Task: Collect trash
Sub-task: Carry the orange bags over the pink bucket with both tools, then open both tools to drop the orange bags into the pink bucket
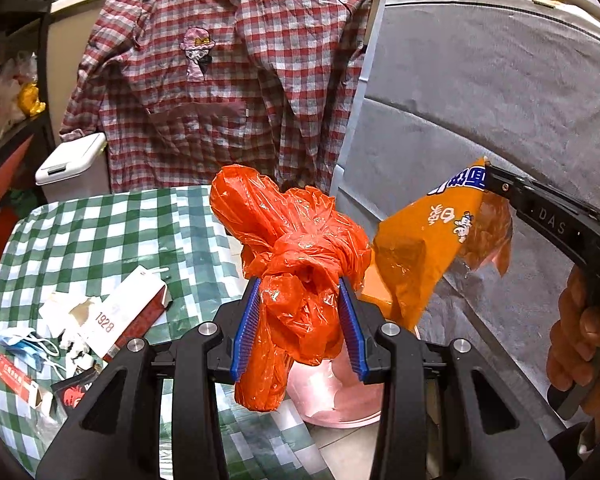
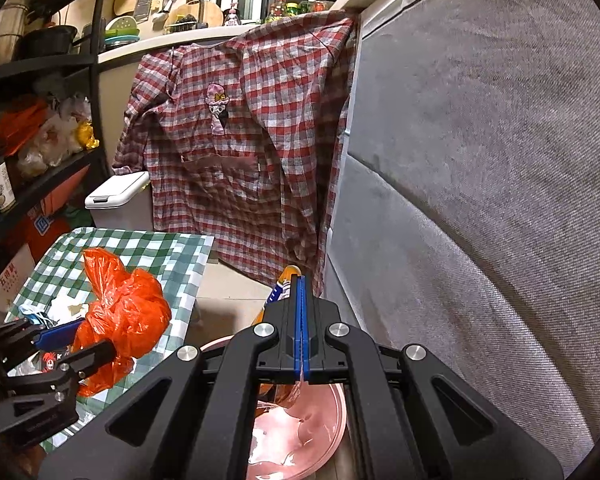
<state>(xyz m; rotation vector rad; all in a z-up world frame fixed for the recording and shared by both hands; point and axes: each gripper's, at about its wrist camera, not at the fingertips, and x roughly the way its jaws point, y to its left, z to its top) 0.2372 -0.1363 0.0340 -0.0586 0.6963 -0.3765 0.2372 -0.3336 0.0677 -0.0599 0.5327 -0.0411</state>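
My left gripper (image 1: 300, 300) is shut on a knotted orange plastic bag (image 1: 296, 248) and holds it above the edge of the green checked table (image 1: 100, 232); the bag also shows in the right wrist view (image 2: 124, 316). My right gripper (image 2: 302, 284) is shut on an orange snack wrapper (image 1: 428, 248), whose top edge peeks out beside the fingers (image 2: 284, 284). Both hang over a pink bin with a liner (image 2: 300, 432), seen below the left gripper too (image 1: 332, 396).
Loose trash lies on the table: a white and red carton (image 1: 128, 312), a blue face mask (image 1: 24, 344), torn paper and small boxes. A plaid shirt (image 1: 220, 80) hangs behind. A grey padded panel (image 2: 480, 200) stands at the right. A white lidded bin (image 1: 72, 164) sits beyond the table.
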